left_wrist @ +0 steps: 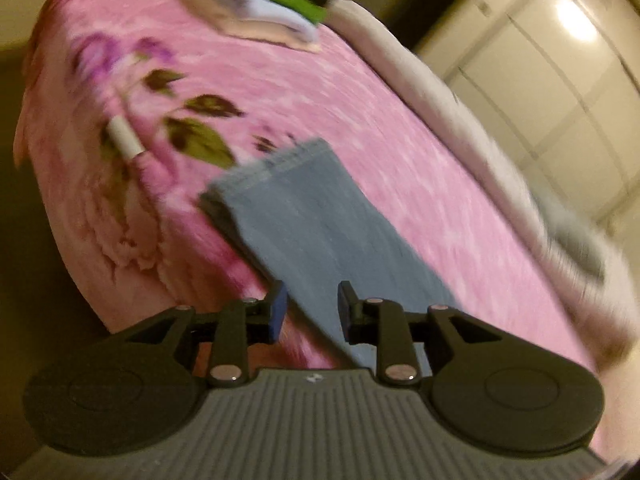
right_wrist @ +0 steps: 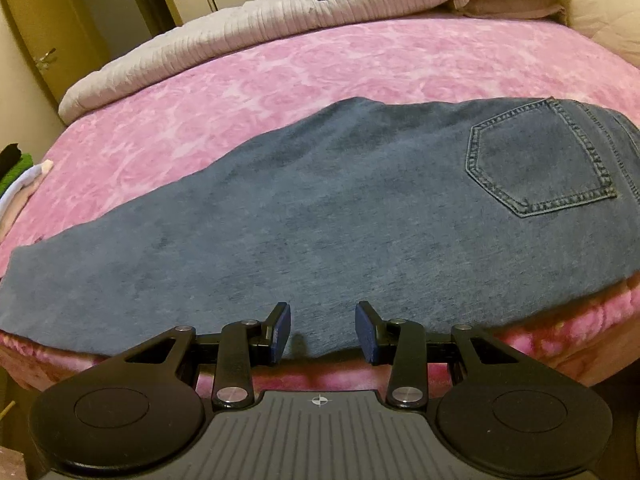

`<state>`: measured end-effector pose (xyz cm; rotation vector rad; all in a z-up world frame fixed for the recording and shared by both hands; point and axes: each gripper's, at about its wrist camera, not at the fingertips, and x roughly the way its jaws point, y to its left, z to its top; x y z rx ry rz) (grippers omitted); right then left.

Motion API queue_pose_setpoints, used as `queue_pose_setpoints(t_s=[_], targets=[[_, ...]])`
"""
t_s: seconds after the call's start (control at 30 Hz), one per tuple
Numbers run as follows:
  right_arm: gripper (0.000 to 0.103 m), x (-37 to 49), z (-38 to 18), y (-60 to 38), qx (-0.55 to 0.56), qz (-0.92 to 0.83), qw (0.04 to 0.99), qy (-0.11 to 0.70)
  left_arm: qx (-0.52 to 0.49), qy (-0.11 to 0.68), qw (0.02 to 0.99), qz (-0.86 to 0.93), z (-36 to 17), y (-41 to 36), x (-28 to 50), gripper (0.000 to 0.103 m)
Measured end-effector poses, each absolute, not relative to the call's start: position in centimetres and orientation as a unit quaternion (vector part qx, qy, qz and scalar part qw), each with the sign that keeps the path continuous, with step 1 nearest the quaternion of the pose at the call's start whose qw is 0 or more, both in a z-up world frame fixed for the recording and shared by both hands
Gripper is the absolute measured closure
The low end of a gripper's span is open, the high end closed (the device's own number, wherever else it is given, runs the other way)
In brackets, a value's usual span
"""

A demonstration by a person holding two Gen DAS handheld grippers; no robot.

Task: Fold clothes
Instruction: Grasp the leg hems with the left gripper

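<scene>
A pair of blue jeans (right_wrist: pixel 320 216) lies flat along the near edge of a bed covered by a pink blanket (right_wrist: pixel 280 68), folded lengthwise with a back pocket (right_wrist: pixel 540 168) up at the right. My right gripper (right_wrist: pixel 323 330) hovers open at the jeans' near edge, nothing between its pads. In the blurred left wrist view the leg end and hem of the jeans (left_wrist: pixel 304 216) stretch away from my left gripper (left_wrist: pixel 312 308), which is open just above the cloth.
A pile of folded clothes (left_wrist: pixel 260 12), green and white among them, sits at the bed's far corner. A white cylinder (left_wrist: pixel 125 138) lies on the pink blanket's flower print. A grey quilt (right_wrist: pixel 224 36) and pillows run along the far side. Wardrobe doors (left_wrist: pixel 560 92) stand beyond.
</scene>
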<state>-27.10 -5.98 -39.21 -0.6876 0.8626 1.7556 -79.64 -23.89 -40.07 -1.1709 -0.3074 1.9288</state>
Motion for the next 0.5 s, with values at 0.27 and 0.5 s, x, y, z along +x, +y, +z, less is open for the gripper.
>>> queue_pose_setpoints(t_s=[0.27, 0.5], targets=[[0.063, -27.1, -39.5, -5.5, -0.301, 0.719, 0.518, 0.353, -0.489, -0.219, 0.382, 0.753, -43.9, -24.1, -82.8, 0.081], [0.063, -27.0, -40.0, -5.0, -0.303, 0.715, 0.522, 0.353, -0.483, -0.299, 0.381, 0.730, -46.2, -24.4, -83.5, 0.080]])
